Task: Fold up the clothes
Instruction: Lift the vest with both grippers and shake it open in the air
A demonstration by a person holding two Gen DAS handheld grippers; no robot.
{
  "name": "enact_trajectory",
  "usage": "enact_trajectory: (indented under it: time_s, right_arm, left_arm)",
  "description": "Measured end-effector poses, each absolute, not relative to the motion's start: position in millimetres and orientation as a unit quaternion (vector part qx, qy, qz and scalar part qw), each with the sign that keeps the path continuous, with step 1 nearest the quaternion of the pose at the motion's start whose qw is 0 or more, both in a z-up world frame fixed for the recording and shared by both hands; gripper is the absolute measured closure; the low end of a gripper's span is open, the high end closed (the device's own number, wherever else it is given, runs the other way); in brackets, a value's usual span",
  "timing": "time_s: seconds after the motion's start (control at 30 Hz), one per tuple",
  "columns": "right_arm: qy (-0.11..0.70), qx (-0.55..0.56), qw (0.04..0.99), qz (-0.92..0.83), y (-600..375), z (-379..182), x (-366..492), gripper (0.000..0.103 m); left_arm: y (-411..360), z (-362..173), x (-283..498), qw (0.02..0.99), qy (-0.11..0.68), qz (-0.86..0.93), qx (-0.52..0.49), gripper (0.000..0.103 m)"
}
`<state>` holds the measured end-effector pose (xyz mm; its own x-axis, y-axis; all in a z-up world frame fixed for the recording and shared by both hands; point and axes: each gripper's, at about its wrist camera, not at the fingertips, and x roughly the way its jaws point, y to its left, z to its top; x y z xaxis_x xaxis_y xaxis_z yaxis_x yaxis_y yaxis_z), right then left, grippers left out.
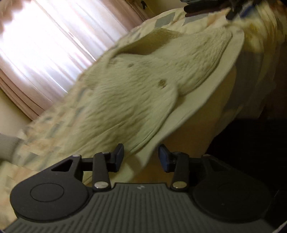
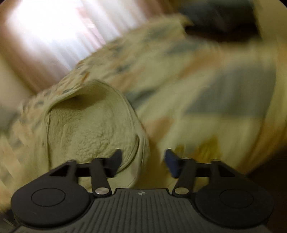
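A cream fleece garment [image 1: 143, 86] with dark buttons lies spread on a patchwork bedspread [image 1: 53, 129], its smooth lining edge turned out along the right side. My left gripper [image 1: 141, 152] is open at the garment's near hem, and a corner of that hem shows in the gap without either pad pressing on it. In the blurred right wrist view a rounded fold of the same fleece garment [image 2: 89, 129] lies on the bedspread [image 2: 224, 89]. My right gripper [image 2: 143, 156] is open, its left finger over the garment's edge, nothing gripped.
A bright curtained window [image 1: 44, 44] fills the far left, also in the right wrist view as a curtained window [image 2: 53, 26]. Dark items [image 1: 206, 7] lie at the bed's far end. The bed edge drops to a dark area [image 1: 251, 143] on the right. Grey cloth [image 1: 7, 145] shows at the left.
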<state>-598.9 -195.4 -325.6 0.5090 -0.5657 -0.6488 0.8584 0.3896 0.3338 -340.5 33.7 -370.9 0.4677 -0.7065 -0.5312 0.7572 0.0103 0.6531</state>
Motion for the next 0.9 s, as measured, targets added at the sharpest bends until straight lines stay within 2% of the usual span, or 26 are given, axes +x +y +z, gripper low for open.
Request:
enact_trajectory:
  time_s: [0.03,0.1,0.13,0.23,0.27,0.33,0.4,0.47,0.53,0.6,0.73,0.77,0.83,0.87,0.9]
  right_arm:
    - [0.237,0.27,0.82,-0.445,-186.5,-320.3,-594.4,0.039]
    - [0.275,0.137,0.844,-0.439,-161.4,-316.4,-582.9,0.027]
    - [0.294,0.073,0.851,-0.428,-146.6,-319.2,-576.3,0.027]
    - [0.347,-0.088,0.854,-0.378,-105.5,-336.4,-553.4,0.022]
    - [0.361,-0.127,0.85,-0.363,-94.4,-344.6,-546.8,0.019]
    - [0.386,-0.203,0.835,-0.335,-73.4,-363.8,-534.4,0.019]
    - [0.399,-0.269,0.812,-0.329,-61.8,-384.4,-523.9,0.019]
    - [0.408,-0.307,0.798,-0.32,-60.3,-400.9,-515.2,0.02]
    - [0.409,-0.336,0.787,-0.317,-60.7,-407.2,-508.7,0.021]
    - [0.403,-0.36,0.778,-0.319,-61.7,-408.2,-504.2,0.027]
    - [0.385,-0.382,0.768,-0.341,-70.8,-401.8,-502.8,0.028]
    - [0.384,-0.388,0.763,-0.347,-75.3,-404.1,-503.0,0.032]
    - [0.394,-0.401,0.749,-0.35,-82.9,-411.3,-503.3,0.04]
    - [0.397,-0.412,0.743,-0.347,-84.7,-414.9,-503.4,0.054]
    - [0.396,-0.421,0.74,-0.344,-85.7,-416.6,-503.5,0.058]
  left_arm:
    - [41.5,-374.7,-341.9,0.71,0.002,-0.503,0.493,0.058]
    - [53.3,-387.8,-339.0,0.701,-0.053,-0.478,0.527,0.053]
    - [58.1,-394.6,-336.8,0.695,-0.079,-0.466,0.543,0.049]
    - [67.9,-411.9,-333.3,0.676,-0.158,-0.428,0.579,0.045]
    - [70.4,-416.0,-332.5,0.669,-0.181,-0.421,0.585,0.042]
    - [74.0,-424.8,-329.6,0.651,-0.223,-0.409,0.599,0.03]
    - [72.8,-432.5,-324.0,0.637,-0.248,-0.402,0.609,0.027]
    - [63.4,-436.7,-315.8,0.634,-0.265,-0.391,0.613,0.03]
    - [53.8,-421.3,-311.0,0.654,-0.269,-0.39,0.589,0.04]
    - [45.0,-399.2,-307.2,0.685,-0.26,-0.399,0.552,0.041]
    - [21.7,-369.9,-291.6,0.743,-0.177,-0.407,0.501,0.043]
    - [16.8,-371.3,-288.2,0.75,-0.154,-0.402,0.502,0.046]
    - [9.9,-378.5,-289.0,0.755,-0.125,-0.393,0.51,0.065]
    - [8.5,-381.5,-292.1,0.756,-0.119,-0.39,0.512,0.069]
    - [6.4,-383.4,-296.4,0.757,-0.114,-0.393,0.51,0.078]
